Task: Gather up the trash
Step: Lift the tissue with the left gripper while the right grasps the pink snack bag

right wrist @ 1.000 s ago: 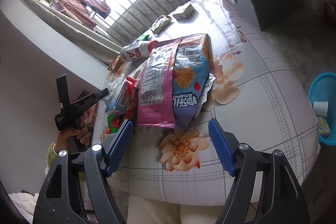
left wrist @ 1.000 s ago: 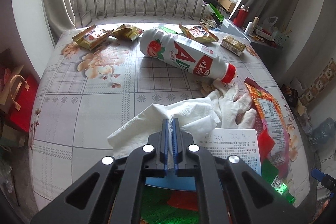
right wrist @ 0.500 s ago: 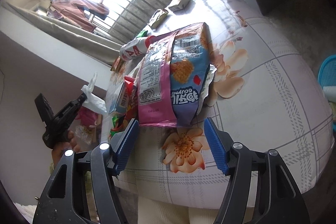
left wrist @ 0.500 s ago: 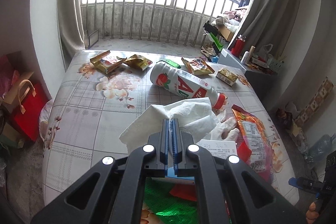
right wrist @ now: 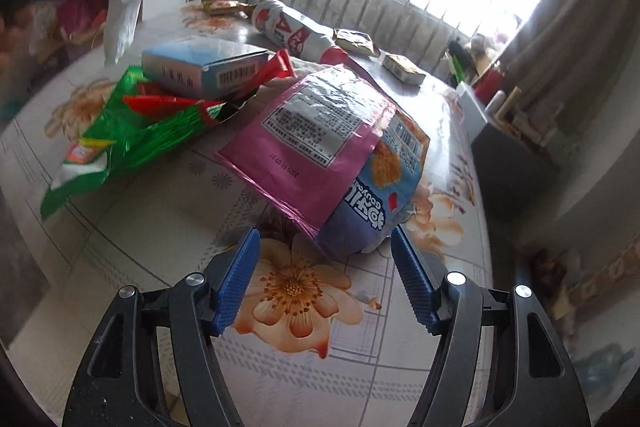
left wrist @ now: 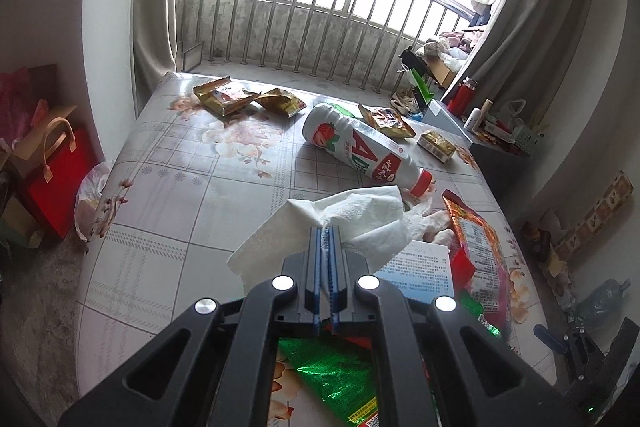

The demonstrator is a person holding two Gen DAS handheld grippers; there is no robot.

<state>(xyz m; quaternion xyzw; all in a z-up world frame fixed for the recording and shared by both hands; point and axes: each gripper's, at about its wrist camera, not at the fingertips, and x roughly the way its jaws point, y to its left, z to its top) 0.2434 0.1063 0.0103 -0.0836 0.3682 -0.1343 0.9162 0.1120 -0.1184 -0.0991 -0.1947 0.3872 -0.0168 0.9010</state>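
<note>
- The left gripper [left wrist: 328, 231] is clamped tight on a white tissue [left wrist: 340, 223], and over the last second it has lifted that tissue clear of the table [left wrist: 168, 195]; in the right wrist view the tissue now hangs in the air.
- That looks like one piece of trash collected and on its way to wherever the rubbish goes; no bin shows in either view now.
- The right gripper [right wrist: 324, 259] has rolled upright and swung in low over the table, and its jaws have just been opening again after a brief narrowing. They stand wide and hold nothing.
- Just ahead of its fingertips lies the pink and blue snack bag [right wrist: 340, 155], its near corner reaching between the two pads without touching either, so I'd judge it the next pick.
- Further out and to the left of that gripper sit the green wrapper [right wrist: 132, 135] and a pale blue box [right wrist: 204, 67] resting on it.
- Beyond them the white bottle [right wrist: 296, 35] lies on its side, with small wrappers well past it.
</note>
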